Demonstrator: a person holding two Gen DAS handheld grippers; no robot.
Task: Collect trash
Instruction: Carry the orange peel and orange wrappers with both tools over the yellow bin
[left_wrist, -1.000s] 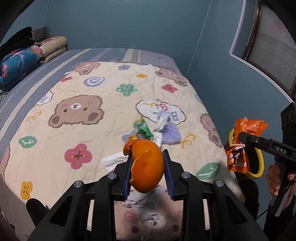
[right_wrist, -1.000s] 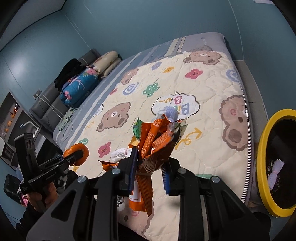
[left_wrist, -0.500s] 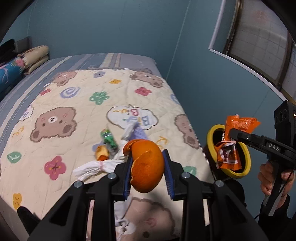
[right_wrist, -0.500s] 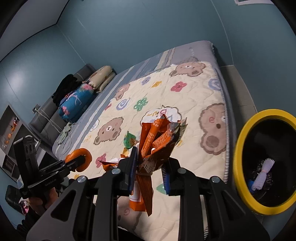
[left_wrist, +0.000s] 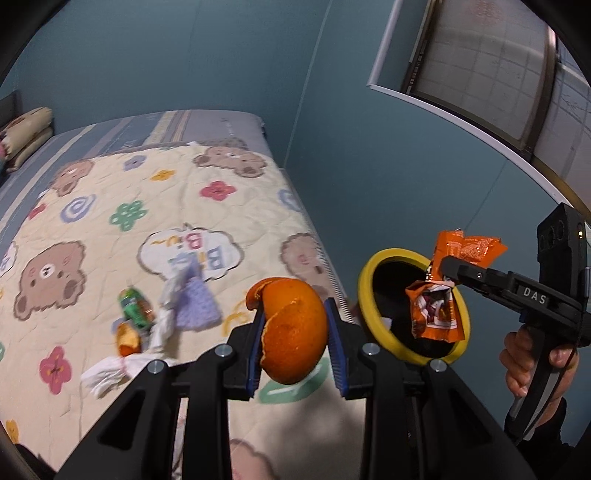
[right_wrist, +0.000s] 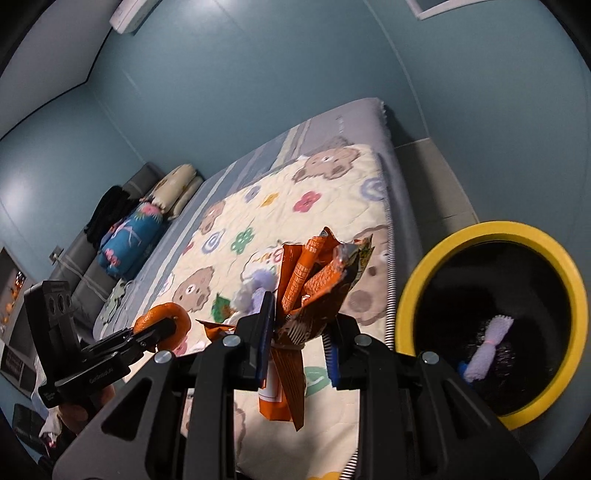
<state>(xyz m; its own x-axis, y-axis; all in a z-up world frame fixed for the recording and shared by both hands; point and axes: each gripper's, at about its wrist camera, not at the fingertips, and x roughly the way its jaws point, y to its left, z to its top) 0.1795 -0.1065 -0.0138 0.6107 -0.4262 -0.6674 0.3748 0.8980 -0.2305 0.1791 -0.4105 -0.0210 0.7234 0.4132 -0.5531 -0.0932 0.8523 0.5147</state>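
Both grippers have swung toward the yellow-rimmed bin, the right gripper pinching the orange wrapper and due to release over it, the left gripper clamping the orange peel.

The left gripper is held level, its jaws pressed on an orange peel. The right gripper is closed on a crumpled orange wrapper, gripped by the right hand.

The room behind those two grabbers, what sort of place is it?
Most likely a bedroom. A bed fills most of it, covered by a bear-print quilt, with pillows stacked at its head. A yellow-rimmed trash bin stands beside it on the floor.
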